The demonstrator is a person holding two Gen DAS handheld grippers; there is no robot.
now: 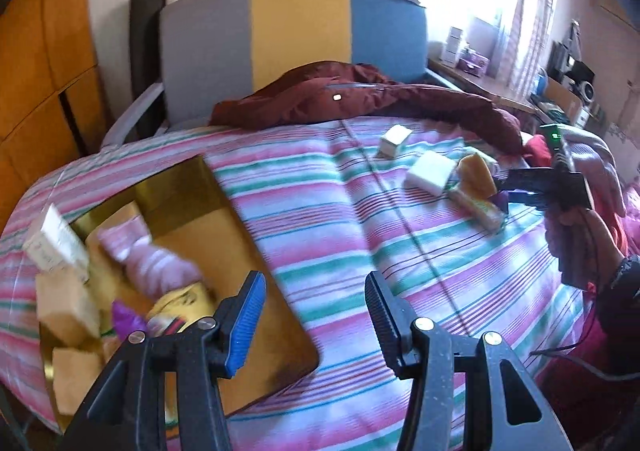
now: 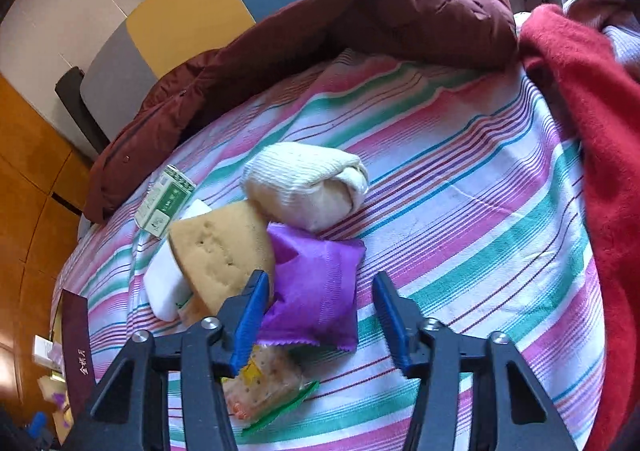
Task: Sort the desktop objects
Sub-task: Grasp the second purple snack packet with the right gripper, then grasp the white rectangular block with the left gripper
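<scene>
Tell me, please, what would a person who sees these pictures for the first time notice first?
The striped bedsheet in pink, green and white fills both views. In the right wrist view a shiny purple packet lies between the open fingers of the right gripper, beside a tan sponge and a rolled white sock. In the left wrist view a gold box at the left already holds several things, among them a pink striped sock.

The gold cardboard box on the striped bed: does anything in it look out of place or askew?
Yes. In the gold cardboard box, a white carton leans tilted against the left wall and pokes above the rim, instead of lying flat like the rolled pink sock beside it. Nothing looks spilled or damaged.
</scene>
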